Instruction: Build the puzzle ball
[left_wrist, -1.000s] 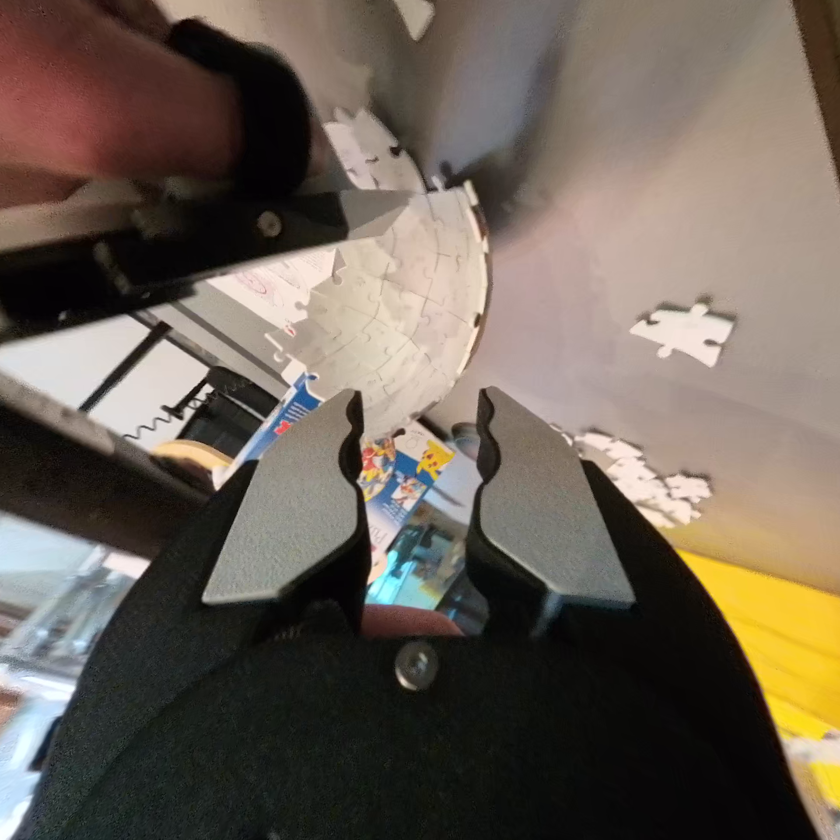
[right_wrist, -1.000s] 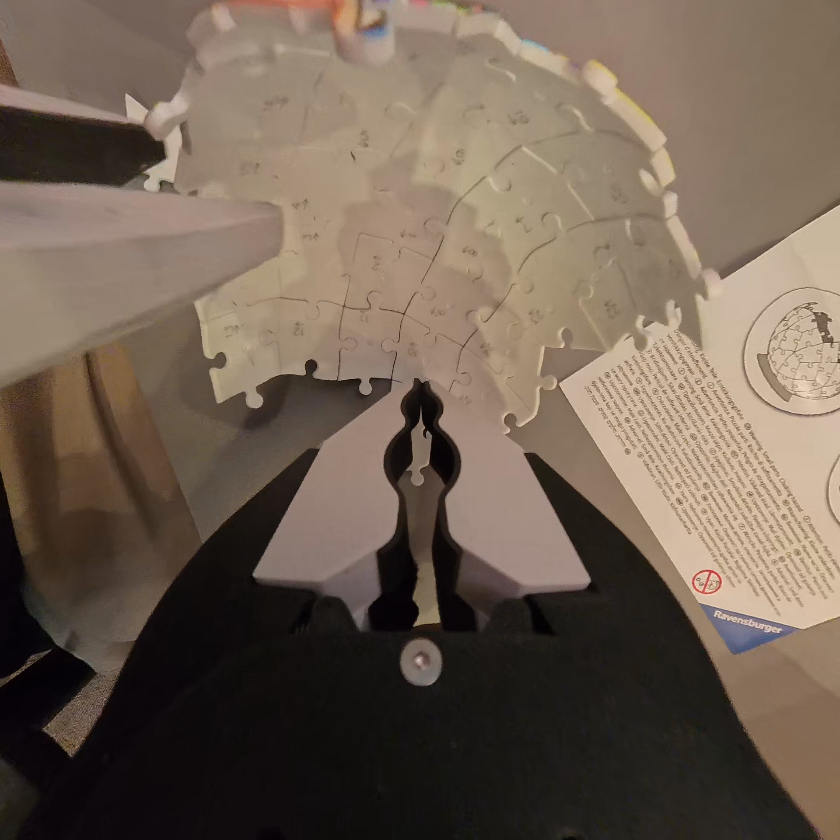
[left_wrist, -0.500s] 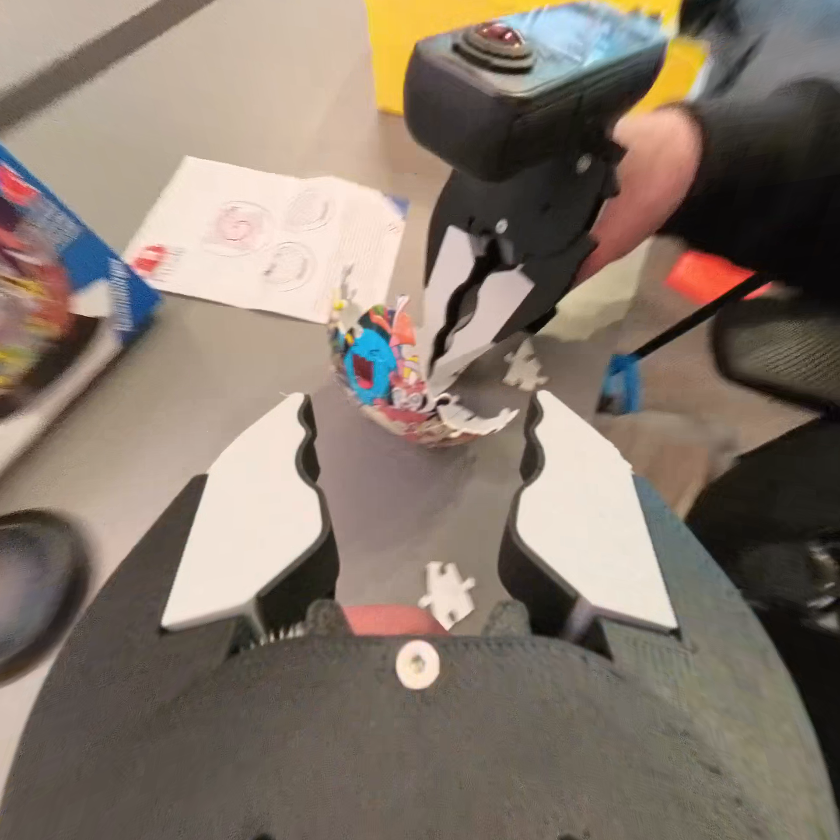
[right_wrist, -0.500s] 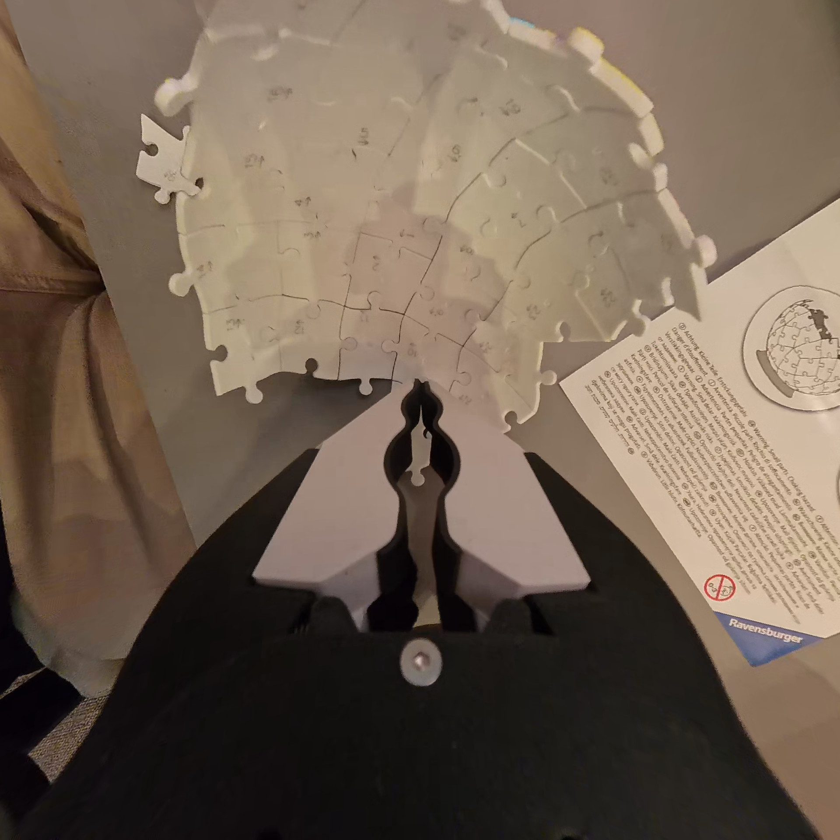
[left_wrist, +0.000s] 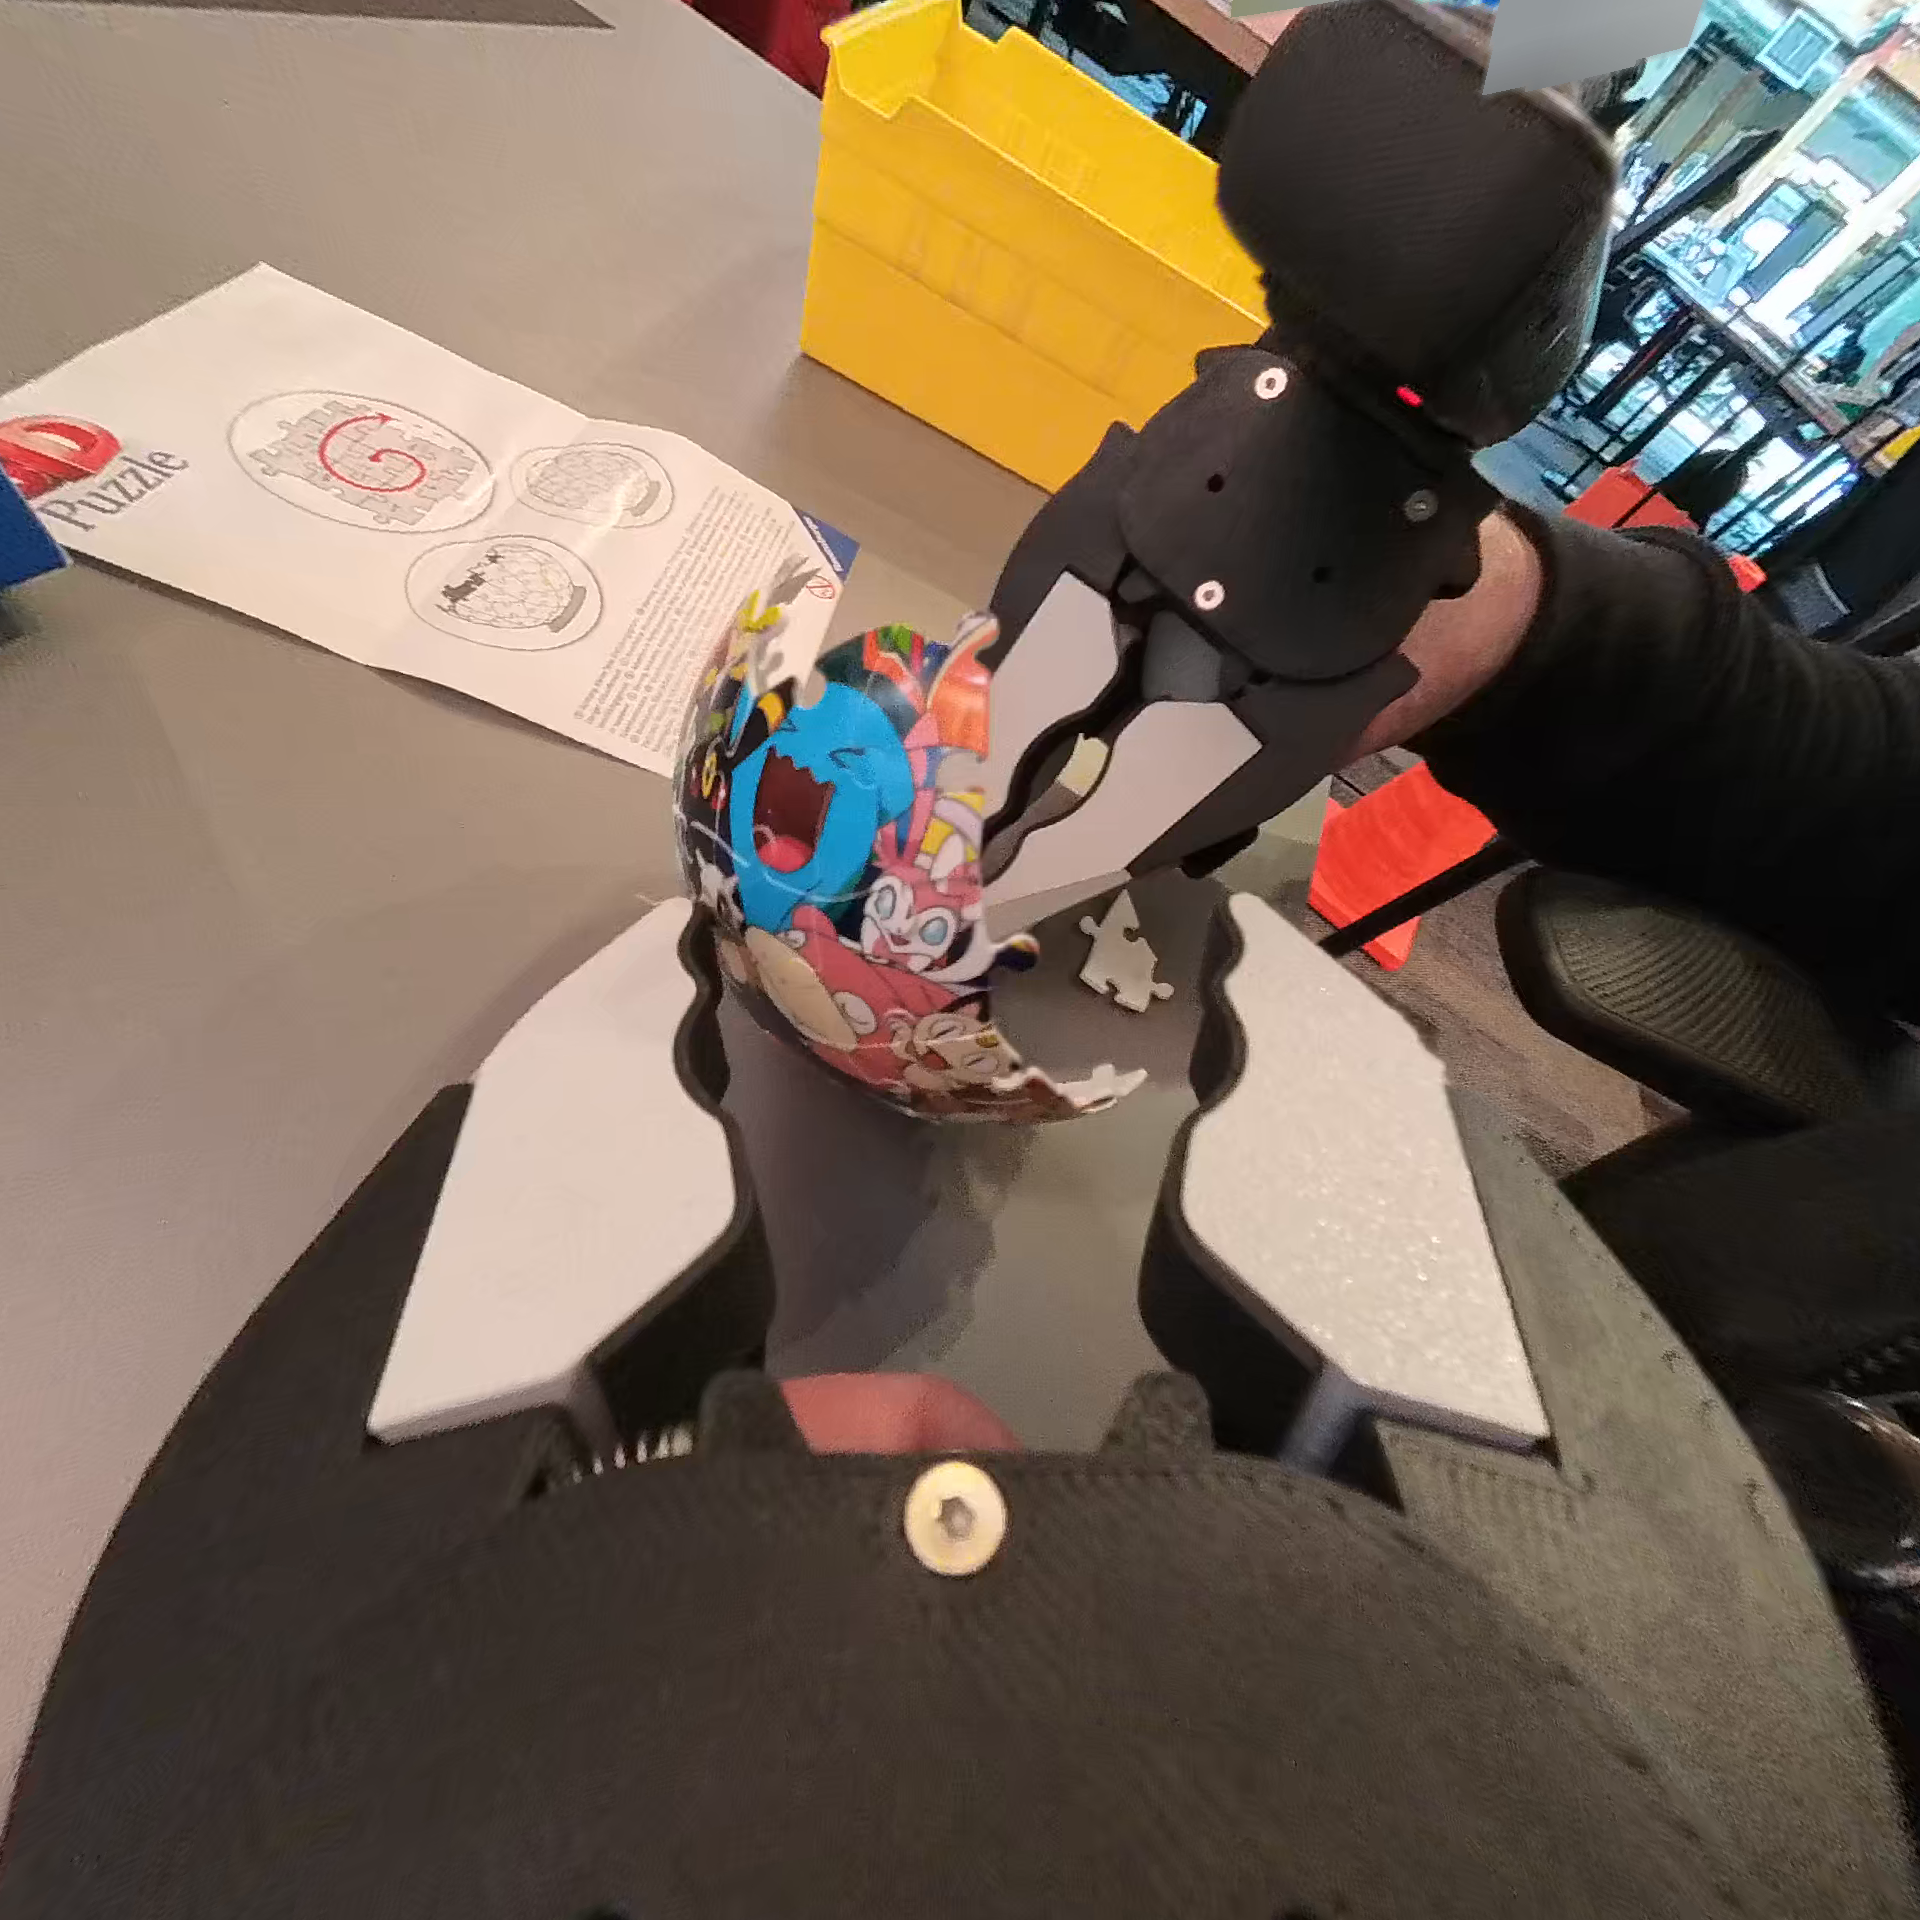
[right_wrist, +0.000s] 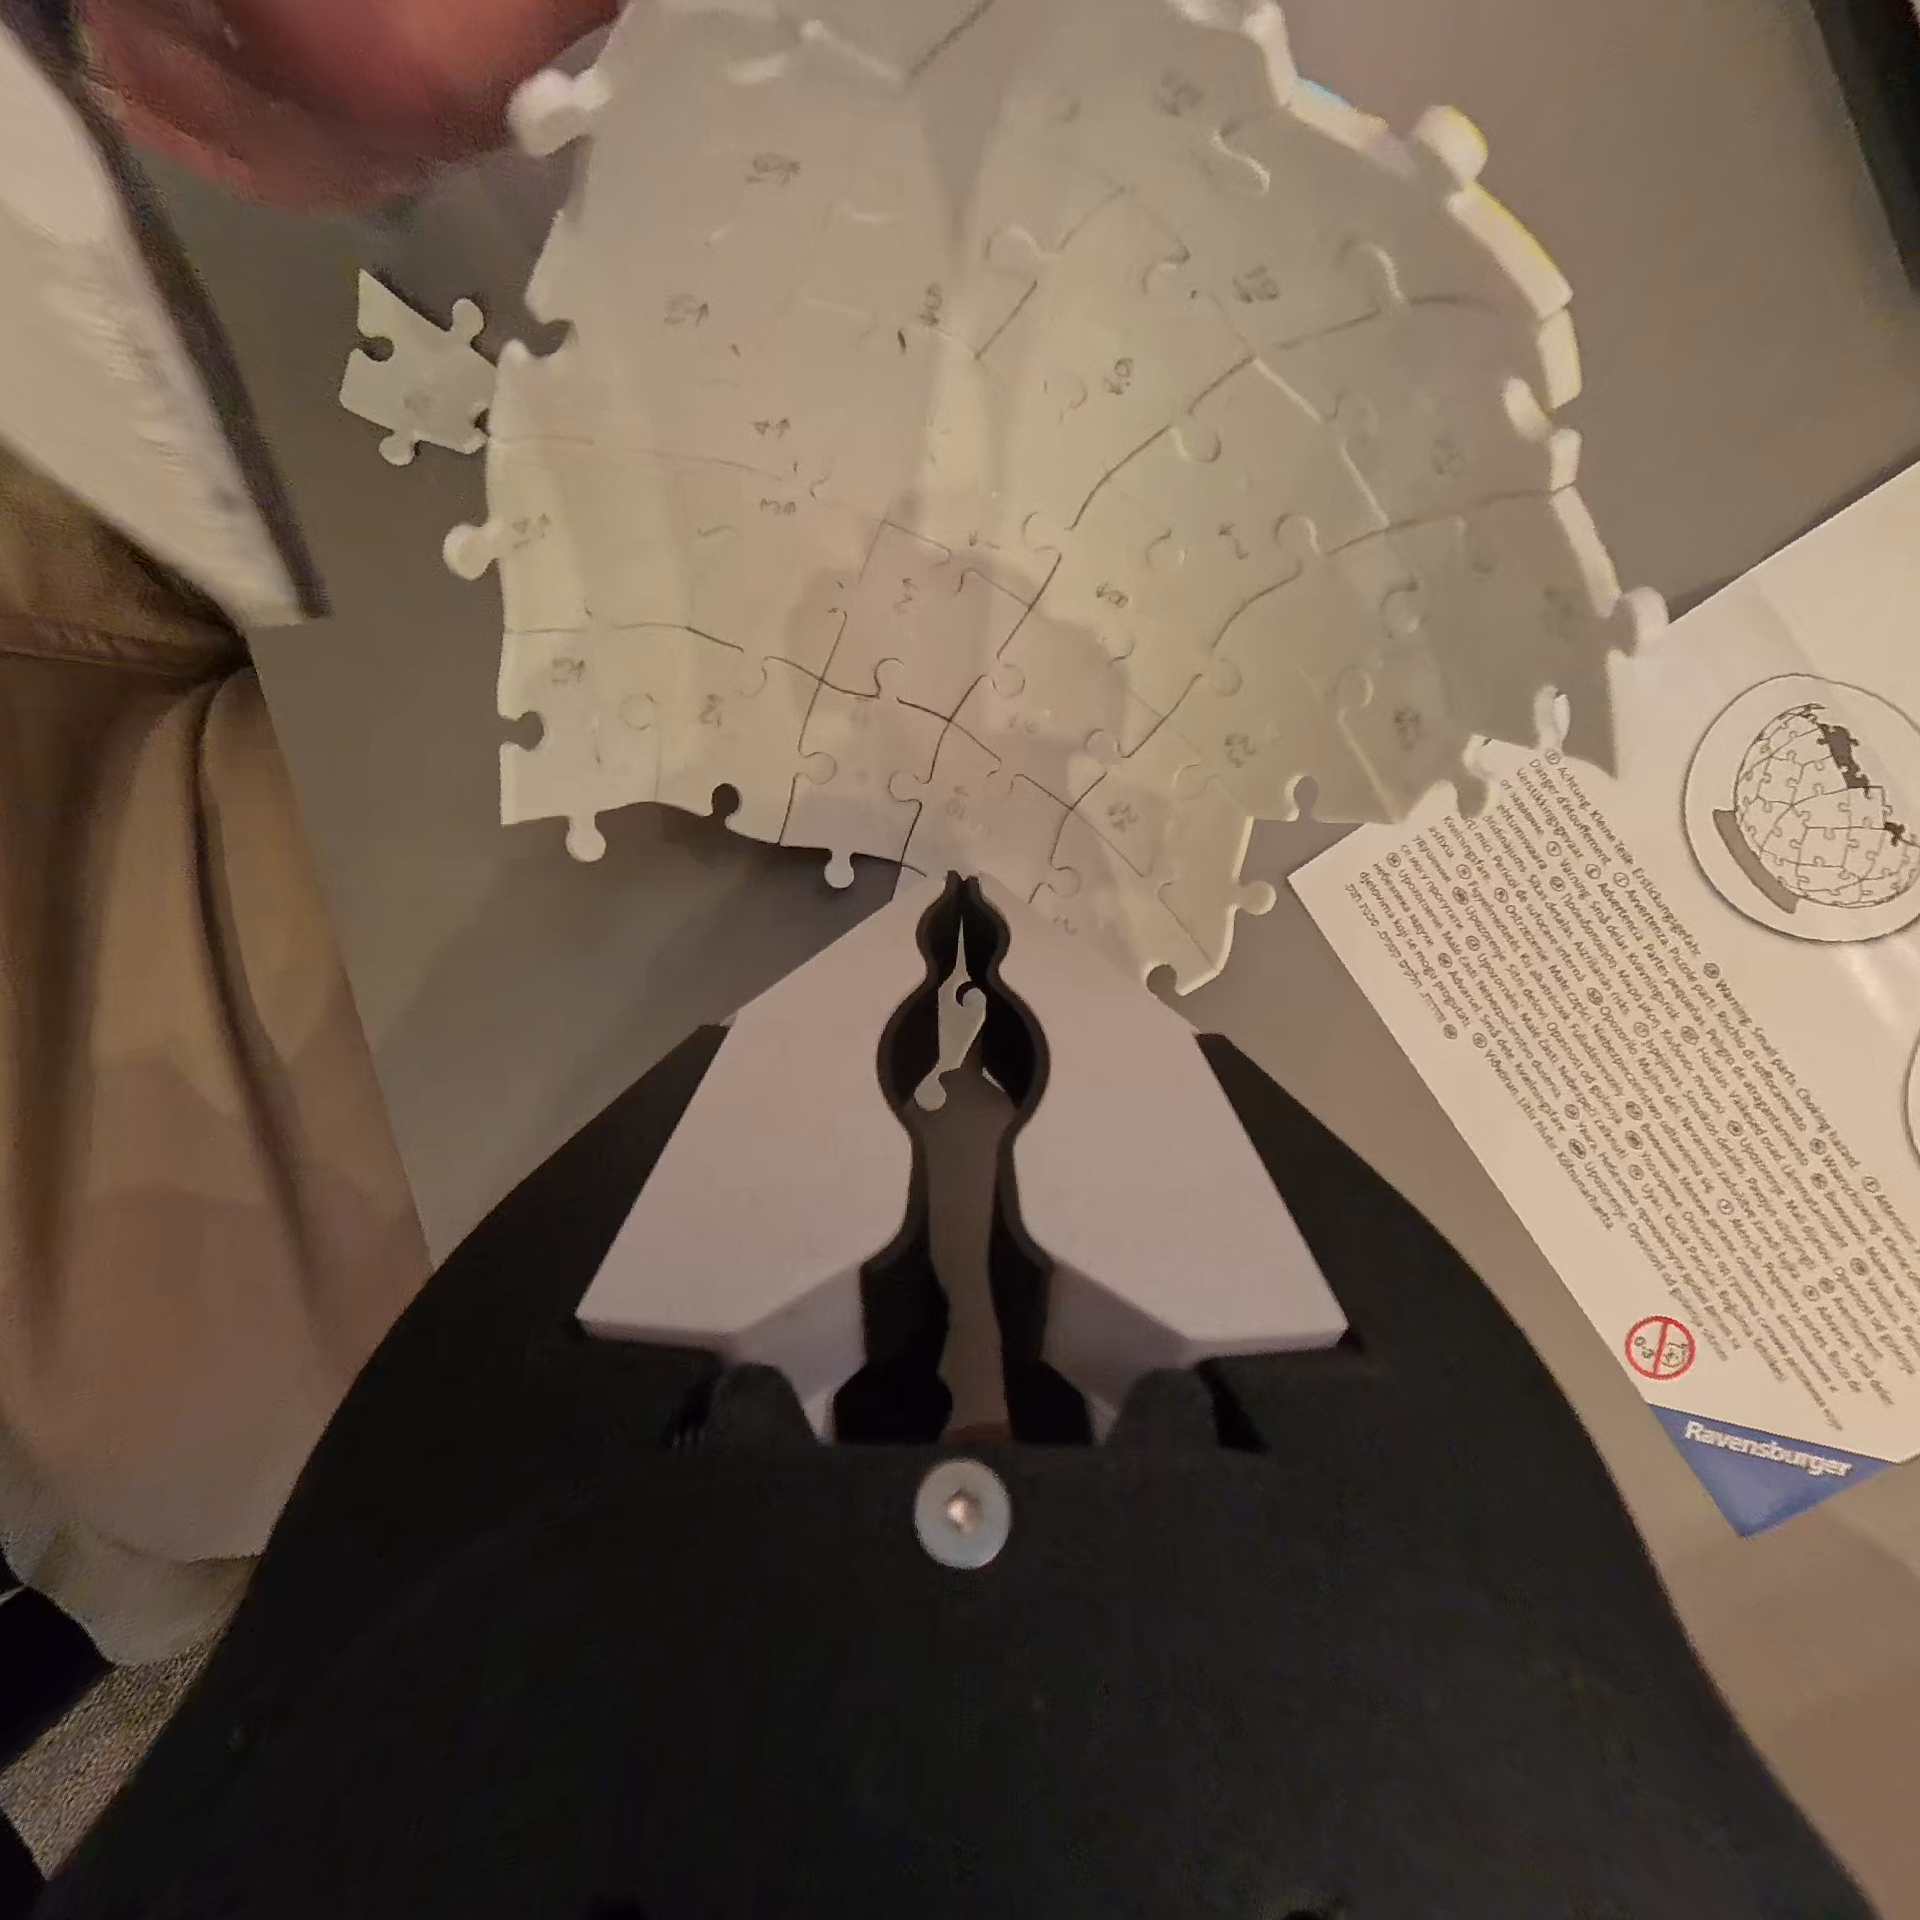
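You have a half-built puzzle shell (left_wrist: 831, 862), a curved bowl of interlocked plastic pieces, cartoon-printed on its outer face and plain white with small numbers on the inner face (right_wrist: 987, 499). It sits low over the grey table (left_wrist: 312, 935) near the front edge; whether its bottom touches the surface, I cannot tell. Your right gripper (right_wrist: 961, 920) is clamped on the shell's rim, its grey fingers (left_wrist: 1049, 675) pinching one edge piece, so the whole shell depends on that single pinch. Your left gripper (left_wrist: 951, 997) is spread wide with nothing in it, its tips framing the shell from the near side.

The step in hand looks like fetching the next piece. A loose white puzzle piece (left_wrist: 1122, 956) lies on the table just beside the shell, under the right gripper. Keep the right grip steady and do not twist; a pinch on one edge piece could pop that piece out of its neighbours. Bring the left gripper down over the loose piece, take it by its flat body rather than a tab, and leave the edge that must mate uncovered.

Farther off, the white printed instruction sheet (left_wrist: 416, 520) lies flat behind the shell, and a yellow plastic bin (left_wrist: 987, 291) stands beyond it.
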